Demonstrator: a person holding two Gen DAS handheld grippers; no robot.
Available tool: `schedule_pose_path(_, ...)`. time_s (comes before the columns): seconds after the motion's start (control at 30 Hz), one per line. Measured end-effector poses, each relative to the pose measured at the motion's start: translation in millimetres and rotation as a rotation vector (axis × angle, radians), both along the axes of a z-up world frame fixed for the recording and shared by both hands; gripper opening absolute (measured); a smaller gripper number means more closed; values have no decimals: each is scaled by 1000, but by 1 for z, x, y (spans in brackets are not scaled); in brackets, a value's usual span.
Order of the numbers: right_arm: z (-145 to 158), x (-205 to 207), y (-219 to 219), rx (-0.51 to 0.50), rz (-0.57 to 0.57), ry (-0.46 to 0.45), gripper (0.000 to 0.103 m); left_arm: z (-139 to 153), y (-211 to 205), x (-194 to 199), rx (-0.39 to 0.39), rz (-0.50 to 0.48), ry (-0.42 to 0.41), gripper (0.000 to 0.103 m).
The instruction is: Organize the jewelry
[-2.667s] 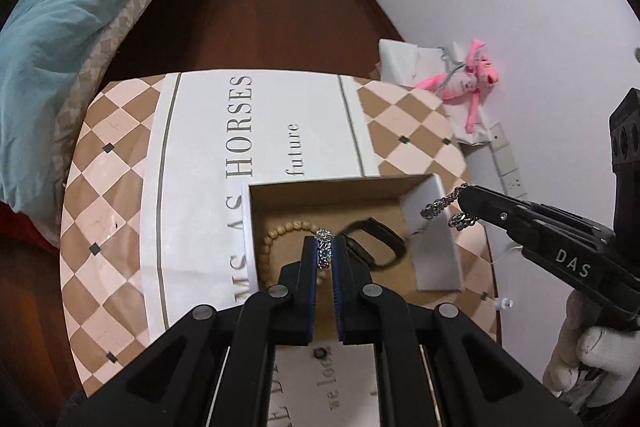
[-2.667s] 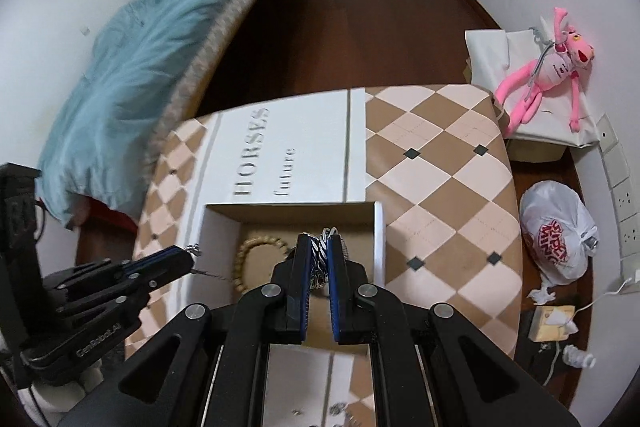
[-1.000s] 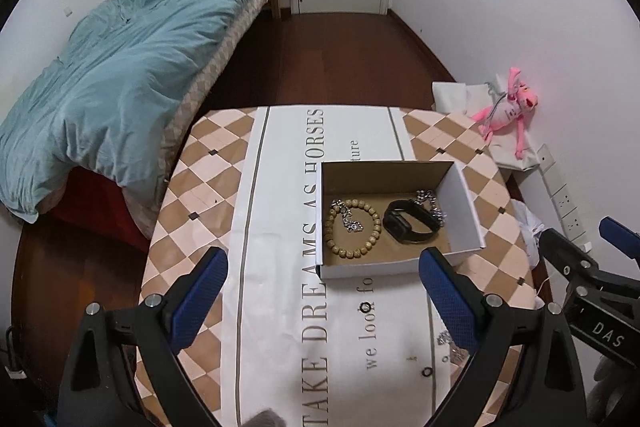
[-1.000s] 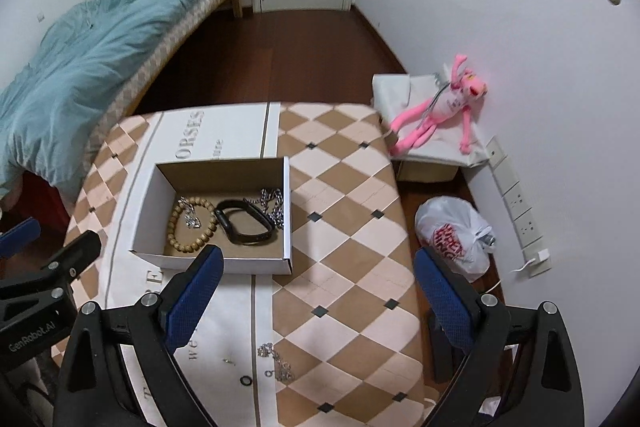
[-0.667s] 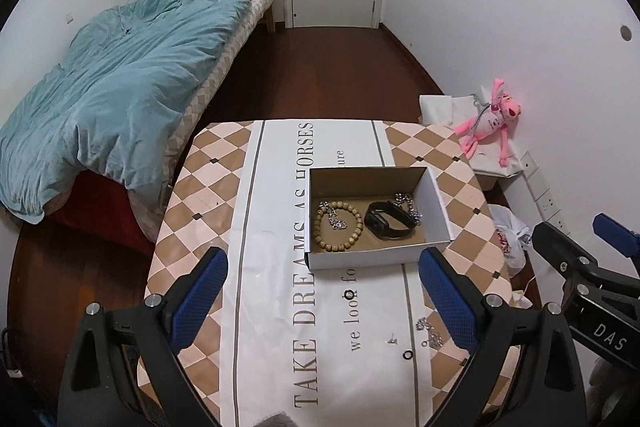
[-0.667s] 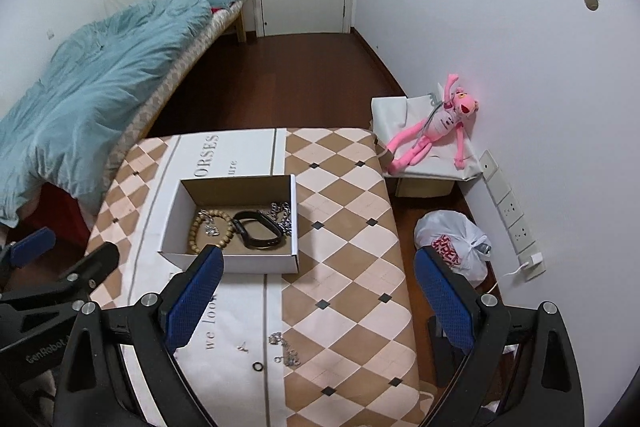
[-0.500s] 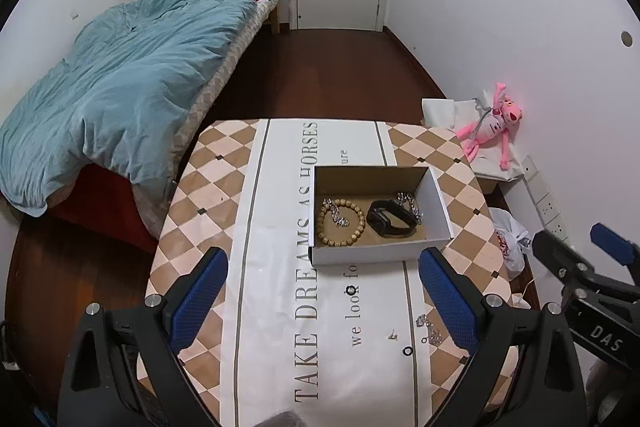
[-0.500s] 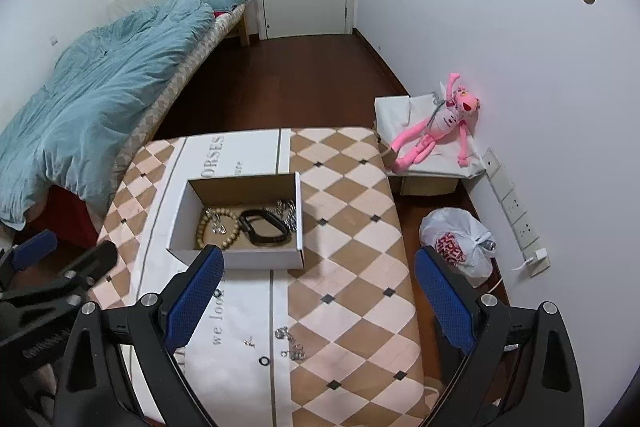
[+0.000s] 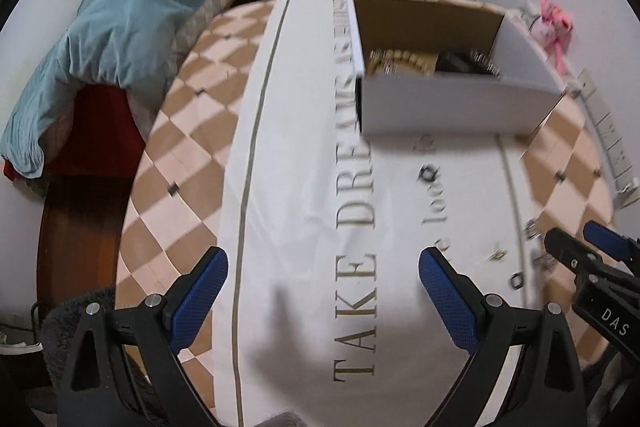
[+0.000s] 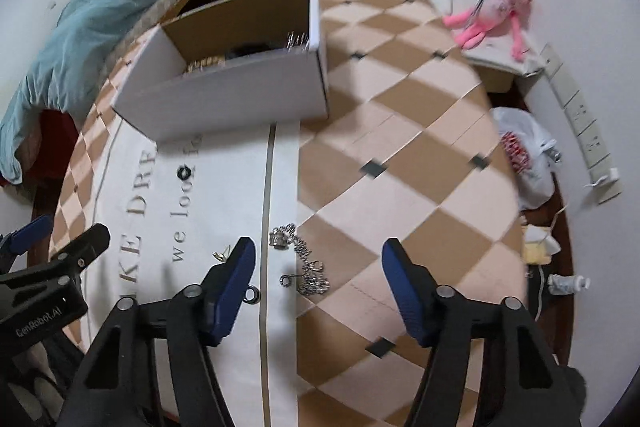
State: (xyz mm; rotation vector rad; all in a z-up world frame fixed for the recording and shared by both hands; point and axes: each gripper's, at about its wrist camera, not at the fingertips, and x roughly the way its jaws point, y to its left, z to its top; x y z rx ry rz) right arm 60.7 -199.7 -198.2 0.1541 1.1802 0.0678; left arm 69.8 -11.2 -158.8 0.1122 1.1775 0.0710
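Both claws gape empty, left (image 9: pixel 322 281) stamped "GenRobot.AI", right (image 10: pixel 316 269) "DAS", narrowing, over "TAKE DREAMS" tablecloth (image 9: pixel 304 187).

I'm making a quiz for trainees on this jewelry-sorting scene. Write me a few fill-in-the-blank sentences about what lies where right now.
1. The silver metal chain lies on the tablecloth between the fingers of the ____ tool.
2. The wooden bead bracelet sits inside the white cardboard ____.
3. The pink plush toy lies ____ the round table, beside the wall.
4. The left tool holds ____.

Missing words: right; box; off; nothing
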Motion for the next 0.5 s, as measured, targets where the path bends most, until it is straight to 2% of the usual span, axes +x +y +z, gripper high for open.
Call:
schedule_pose_path(0.13,-8,2,9,15,15,-31,62,-9,1,0,5,2,15,97)
schedule_pose_path(0.2,-12,7,14,16,30,-33,54,-12,1,1,4,3,16,97)
schedule_pose_path(0.23,-12,9,18,-14,38,-49,53,-13,0,1,5,2,18,97)
schedule_pose_path(0.27,-11,10,23,-33,48,-54,43,-15,0,2,6,1,20,97)
schedule_pose_path(0.3,-11,10,26,-56,55,-62,29,-16,-1,2,4,-2,24,97)
schedule_pose_path(0.37,-12,11,27,-78,59,-59,10,-18,-3,2,-1,-5,29,97)
schedule_pose_path(0.5,-9,6,8,-39,9,-63,10,-19,-12,2,-19,-17,36,97)
